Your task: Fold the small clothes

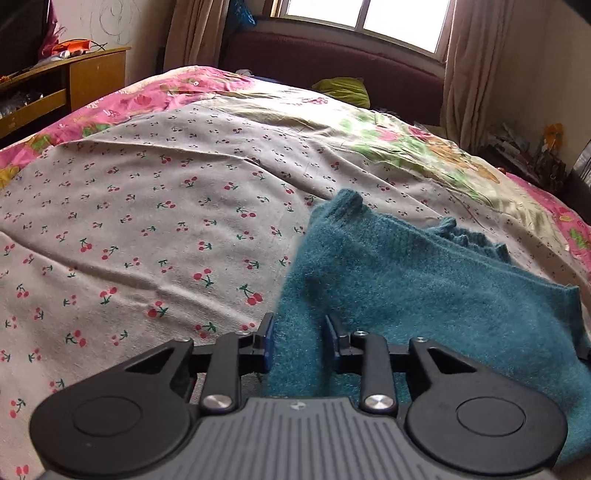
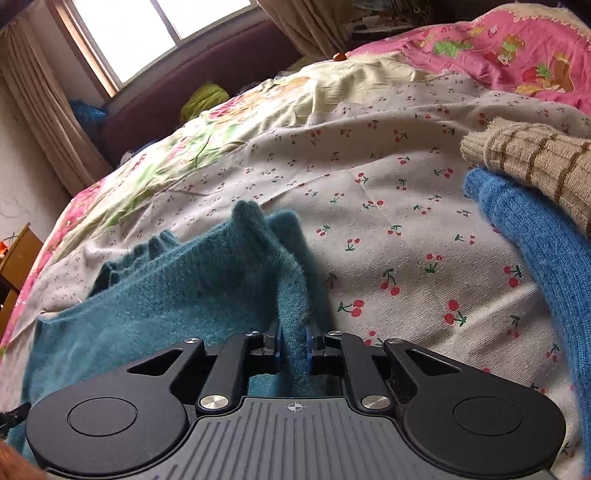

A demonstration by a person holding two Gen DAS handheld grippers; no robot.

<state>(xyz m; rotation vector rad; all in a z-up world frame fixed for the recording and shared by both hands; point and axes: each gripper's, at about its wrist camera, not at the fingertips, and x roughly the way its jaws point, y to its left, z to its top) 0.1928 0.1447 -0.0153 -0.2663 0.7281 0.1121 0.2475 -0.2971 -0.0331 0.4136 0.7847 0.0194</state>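
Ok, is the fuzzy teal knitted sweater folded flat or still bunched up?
Bunched up: the fuzzy teal knitted sweater lies rumpled on the cherry-print sheet, one ridge pinched in the right gripper.

Home bedroom: bed [image 1: 147,206] with cherry-print sheet fills mid-frame, curtained window [image 1: 362,18] (top), wooden cabinet [image 1: 85,81] upper left.

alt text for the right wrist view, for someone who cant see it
The right gripper has its jaws shut on a raised fold of a teal fuzzy sweater lying on a cherry-print bedsheet. At right lie a blue knit and a beige striped knit partly over it; a window is behind.
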